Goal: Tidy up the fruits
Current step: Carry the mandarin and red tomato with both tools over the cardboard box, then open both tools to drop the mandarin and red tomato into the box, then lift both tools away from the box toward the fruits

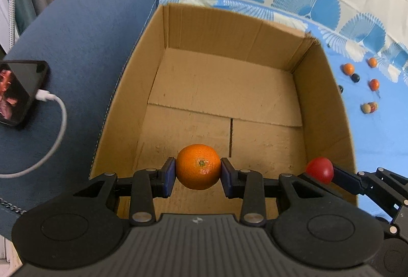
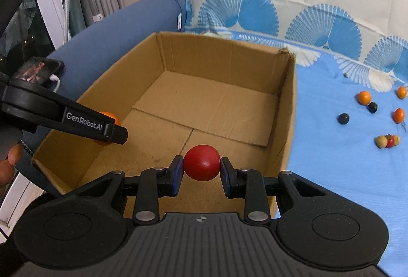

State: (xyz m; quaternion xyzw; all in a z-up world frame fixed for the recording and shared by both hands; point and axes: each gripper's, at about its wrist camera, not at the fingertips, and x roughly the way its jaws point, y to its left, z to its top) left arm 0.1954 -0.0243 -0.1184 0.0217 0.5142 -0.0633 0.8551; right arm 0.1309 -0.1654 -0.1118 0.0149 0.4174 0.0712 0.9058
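My left gripper (image 1: 198, 167) is shut on an orange (image 1: 198, 166), held over the near part of an open cardboard box (image 1: 323, 98). The right gripper (image 2: 201, 162) is shut on a red round fruit (image 2: 201, 162) above the same box (image 2: 288, 103). In the left wrist view the red fruit (image 1: 320, 170) shows at the box's right wall. In the right wrist view the left gripper's arm crosses the box's left wall and the orange (image 2: 109, 116) peeks out behind it. The box floor holds no fruit.
Small fruits lie on the blue cloth (image 2: 331, 175) right of the box: several oranges (image 2: 364, 97), dark berries (image 2: 343, 119) and a red and pale cluster (image 2: 387, 141). A phone (image 1: 19, 92) on a white cable rests on the blue cushion (image 1: 84, 52) to the left.
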